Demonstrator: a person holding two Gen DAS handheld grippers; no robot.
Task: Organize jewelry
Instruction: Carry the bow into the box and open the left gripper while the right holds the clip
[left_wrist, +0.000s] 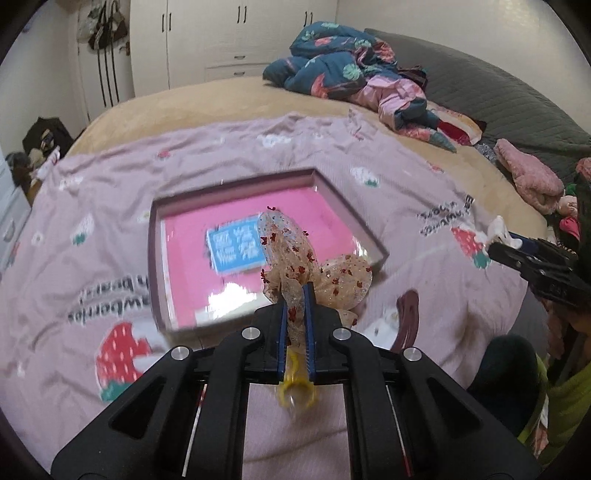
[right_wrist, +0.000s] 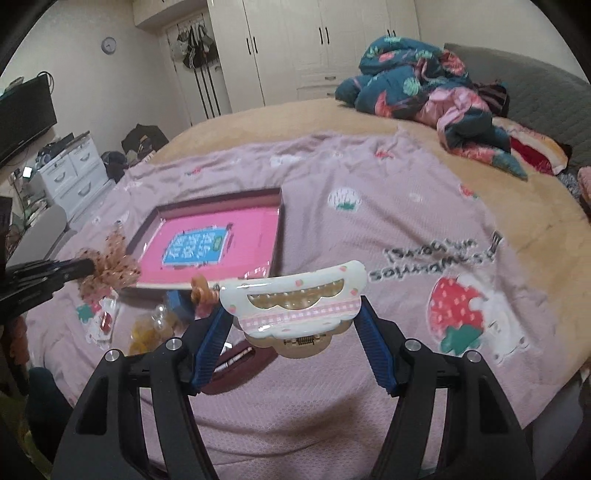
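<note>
Left gripper (left_wrist: 296, 291): jaws clenched on the sheer bow hair tie (left_wrist: 295, 254), with its yellow ring (left_wrist: 295, 387) trailing back between the fingers. The bow's loops fan out toward 12 and 2 o'clock of the jaws, hanging over the near rim of the open box (left_wrist: 155, 229). The bow's long axis runs roughly 10 to 4.

Right gripper (right_wrist: 295, 314): jaws spread wide but bearing on both ends of the cream claw clip (right_wrist: 291, 299), so it is grasped. The clip's long axis lies crosswise, 9 to 3, slightly raised at the 3 end; teeth face away, spring hinge toward the camera.

The box lies at 10–11 o'clock of the right gripper, on the strawberry-print sheet (right_wrist: 369, 229), pink liner up, a blue card (right_wrist: 194, 247) at its centre. Loose trinkets (right_wrist: 151, 328) sit near its front edge.

Judgement: this is the placing step. Lower each piece fully inside the rim before releasing; the bow is light and may snag on the pads. Keep the clip level.
</note>
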